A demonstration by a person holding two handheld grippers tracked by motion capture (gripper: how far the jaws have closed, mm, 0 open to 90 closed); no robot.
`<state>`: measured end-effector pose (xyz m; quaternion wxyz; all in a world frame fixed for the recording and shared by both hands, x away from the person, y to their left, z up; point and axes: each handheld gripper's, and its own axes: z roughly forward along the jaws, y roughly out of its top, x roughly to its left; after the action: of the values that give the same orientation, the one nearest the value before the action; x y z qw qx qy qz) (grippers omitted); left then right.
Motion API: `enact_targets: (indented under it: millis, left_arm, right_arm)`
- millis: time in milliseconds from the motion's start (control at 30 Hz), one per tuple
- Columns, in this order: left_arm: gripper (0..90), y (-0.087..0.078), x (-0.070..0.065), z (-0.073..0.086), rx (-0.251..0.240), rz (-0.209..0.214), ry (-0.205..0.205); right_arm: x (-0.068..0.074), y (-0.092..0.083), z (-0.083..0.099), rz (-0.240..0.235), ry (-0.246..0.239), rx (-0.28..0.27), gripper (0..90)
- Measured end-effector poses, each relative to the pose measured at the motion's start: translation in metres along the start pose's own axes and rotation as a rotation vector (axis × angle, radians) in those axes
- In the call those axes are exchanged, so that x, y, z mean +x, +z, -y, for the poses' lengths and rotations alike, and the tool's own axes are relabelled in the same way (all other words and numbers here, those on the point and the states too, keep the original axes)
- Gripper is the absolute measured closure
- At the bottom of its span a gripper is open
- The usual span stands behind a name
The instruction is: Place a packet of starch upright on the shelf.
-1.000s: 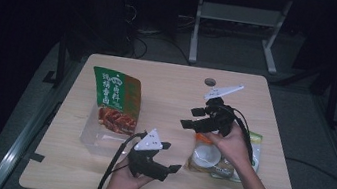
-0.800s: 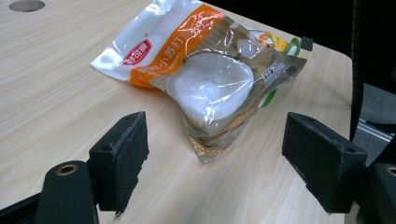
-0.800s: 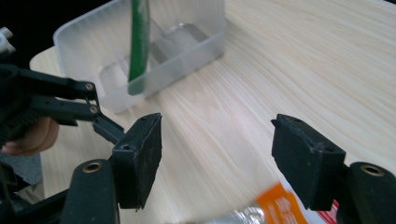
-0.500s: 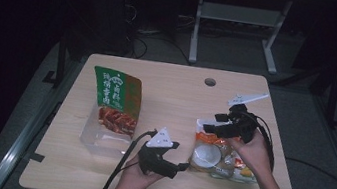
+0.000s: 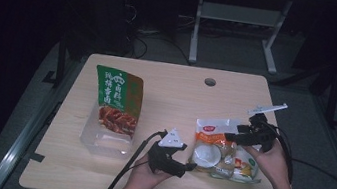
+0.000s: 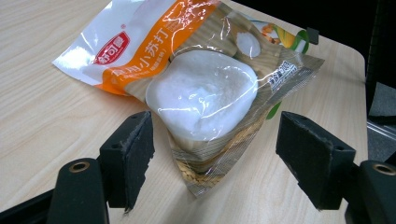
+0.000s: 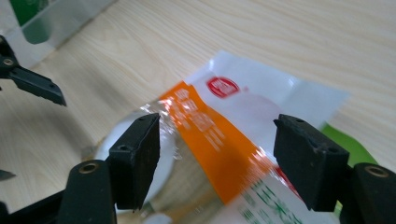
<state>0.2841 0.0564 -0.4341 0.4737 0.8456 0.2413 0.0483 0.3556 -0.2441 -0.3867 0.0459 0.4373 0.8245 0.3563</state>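
An orange and white snack bag [image 5: 221,150] lies flat on the table's right side, with a white round piece showing through its clear part [image 6: 205,93]. My left gripper [image 5: 186,170] lies low at the bag's left edge. Its jaws have just been closing, and the bag's corner is between the pads [image 6: 133,154] without touching them [image 6: 215,140]. My right gripper [image 5: 232,134] hovers open over the bag's upper right part [image 7: 217,149], with the orange band [image 7: 219,135] below its jaws. A green snack bag [image 5: 117,102] lies at the left.
The wooden table [image 5: 171,95] has a round hole [image 5: 210,82] near its far edge. A white metal stand [image 5: 238,19] and cables are on the dark floor behind it. In the right gripper view, a jaw of the left gripper [image 7: 32,84] shows at the left edge.
My right gripper has moved from the table's middle to the right and nearer, now over the orange bag. The left gripper has slid right, up to the bag's edge.
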Motion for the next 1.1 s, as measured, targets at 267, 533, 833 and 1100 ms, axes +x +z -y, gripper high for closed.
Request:
enact_targets:
  millis: [267,533,833,1100]
  left_arm:
    - [25.7,0.002,0.001,0.000,0.001,0.005,-0.012]
    - [24.6,0.001,0.001,0.000,0.002,0.006,-0.018]
    - [24.1,0.001,0.002,0.000,0.006,0.006,-0.016]
    - [23.9,0.002,0.002,0.000,0.012,0.009,-0.015]
  right_arm:
    - [-0.013,0.000,0.017,0.005,0.044,0.022,29.6]
    - [-0.020,0.009,0.025,-0.015,0.085,0.057,29.0]
    - [-0.023,0.018,0.028,-0.062,0.104,0.081,36.4]
    - [-0.024,0.024,0.028,-0.148,0.124,0.080,52.9]
